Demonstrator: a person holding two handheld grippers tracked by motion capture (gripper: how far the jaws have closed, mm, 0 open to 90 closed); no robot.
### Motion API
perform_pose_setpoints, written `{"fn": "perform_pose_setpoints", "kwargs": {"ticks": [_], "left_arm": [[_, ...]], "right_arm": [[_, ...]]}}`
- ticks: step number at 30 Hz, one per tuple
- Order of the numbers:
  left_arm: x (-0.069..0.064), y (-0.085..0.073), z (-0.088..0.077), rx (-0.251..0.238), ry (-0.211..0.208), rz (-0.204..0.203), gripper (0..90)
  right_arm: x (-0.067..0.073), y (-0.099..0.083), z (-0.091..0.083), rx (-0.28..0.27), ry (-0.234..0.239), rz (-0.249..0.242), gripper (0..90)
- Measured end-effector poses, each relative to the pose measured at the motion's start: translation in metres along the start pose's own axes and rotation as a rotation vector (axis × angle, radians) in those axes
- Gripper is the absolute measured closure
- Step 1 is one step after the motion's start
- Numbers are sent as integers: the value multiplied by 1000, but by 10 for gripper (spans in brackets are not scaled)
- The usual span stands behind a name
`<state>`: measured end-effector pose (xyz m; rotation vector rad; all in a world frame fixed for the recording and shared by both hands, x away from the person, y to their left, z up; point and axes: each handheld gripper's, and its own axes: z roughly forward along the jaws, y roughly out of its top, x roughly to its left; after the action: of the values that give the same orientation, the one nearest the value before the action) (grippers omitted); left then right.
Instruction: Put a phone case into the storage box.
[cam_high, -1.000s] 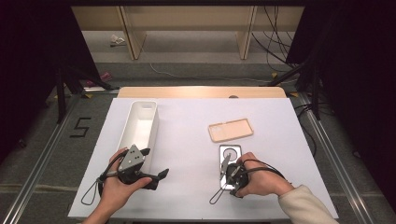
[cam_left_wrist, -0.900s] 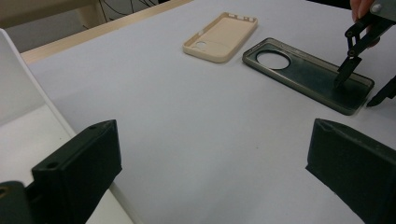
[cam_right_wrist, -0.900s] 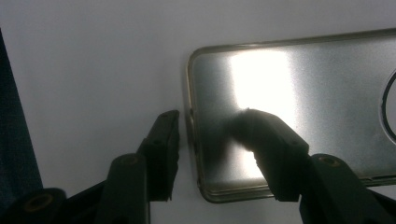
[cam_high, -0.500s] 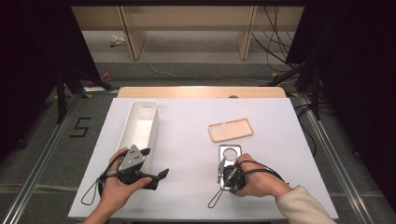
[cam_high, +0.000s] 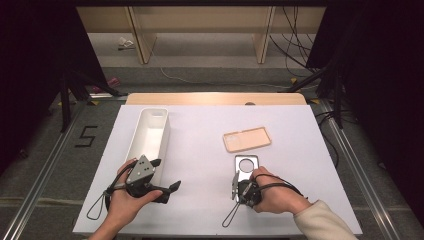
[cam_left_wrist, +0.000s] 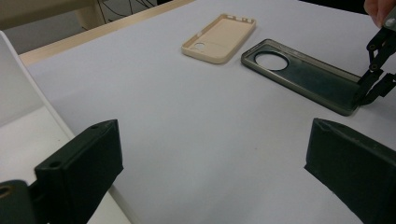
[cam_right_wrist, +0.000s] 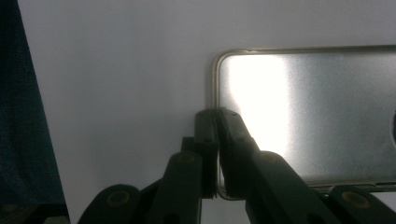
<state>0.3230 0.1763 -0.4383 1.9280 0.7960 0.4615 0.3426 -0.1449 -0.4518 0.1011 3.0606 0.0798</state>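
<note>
A grey see-through phone case (cam_high: 246, 165) with a round camera hole lies flat on the white table, open side up. My right gripper (cam_high: 235, 182) has just been closing and is shut on the rim of the case's near left corner; the right gripper view shows the jaws (cam_right_wrist: 215, 114) pinching that thin edge of the grey case (cam_right_wrist: 308, 107). A beige phone case (cam_high: 247, 138) lies just beyond it. My left gripper (cam_high: 166, 174) stands open near the front left with nothing between its jaws. The left gripper view shows both the grey case (cam_left_wrist: 303, 74) and the beige case (cam_left_wrist: 219, 37).
A long white bin (cam_high: 141, 130) stands lengthwise at the left, its near end right beside my left gripper. The table's front edge (cam_high: 200, 232) runs just under both hands. A wooden strip (cam_high: 215, 98) borders the far edge. Cables trail from both grippers.
The right gripper's jaws have come together at the grey case's near left corner. The left hand and both cases have stayed where they were.
</note>
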Motion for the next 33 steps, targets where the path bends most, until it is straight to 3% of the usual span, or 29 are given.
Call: {"fn": "perform_pose_setpoints", "kwargs": {"ticks": [18, 33], "left_arm": [[0, 0, 0, 0, -1, 1, 35], [0, 0, 0, 1, -3, -1, 40]], "right_arm": [[1, -2, -1, -10, 13, 1, 889], [-2, -9, -14, -99, 31, 19, 891]]}}
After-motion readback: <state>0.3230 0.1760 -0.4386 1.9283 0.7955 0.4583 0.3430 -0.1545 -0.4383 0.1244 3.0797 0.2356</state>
